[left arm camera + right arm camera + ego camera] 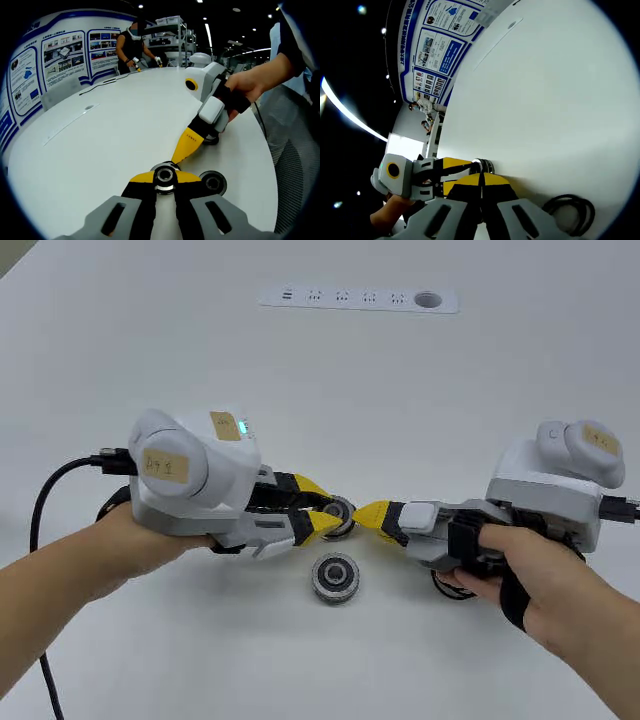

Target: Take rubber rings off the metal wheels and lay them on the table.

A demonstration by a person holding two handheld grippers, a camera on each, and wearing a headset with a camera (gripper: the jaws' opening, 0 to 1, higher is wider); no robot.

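**Left gripper** [318, 523]: in your left hand, left of centre in the head view. Its jaws are clamped on a wheel [340, 510], with one yellow tip on each side. In the left gripper view the wheel's hub faces the camera between the tips. You cannot tell whether the wheel touches the counter [450, 390].

**Right gripper** [372, 517]: in your right hand, pointing left at the held wheel. Its jaws are together, the yellow tips meeting along a seam in the right gripper view. The point of the tips touches the wheel's rim. You cannot tell whether they pinch its rubber ring.

**Second wheel** [335, 577]: lies flat on the counter, just nearer to you than the two sets of tips. It is apart from both grippers and has a dark ring round its metal hub.

**Loose rings** [570, 212]: dark rubber loops lying on the counter just beside the right gripper's body. The count is unclear.

**Counter**: white.

**Power strip** [358, 298]: white, flat on the counter at the far side, well apart from the wheels.

**Cable** [45, 502]: black, running from the rear of the left gripper towards you past your left arm.

**Background**: posters [65, 52] on the wall, and a person [131, 42] standing at the counter's far end in the left gripper view.
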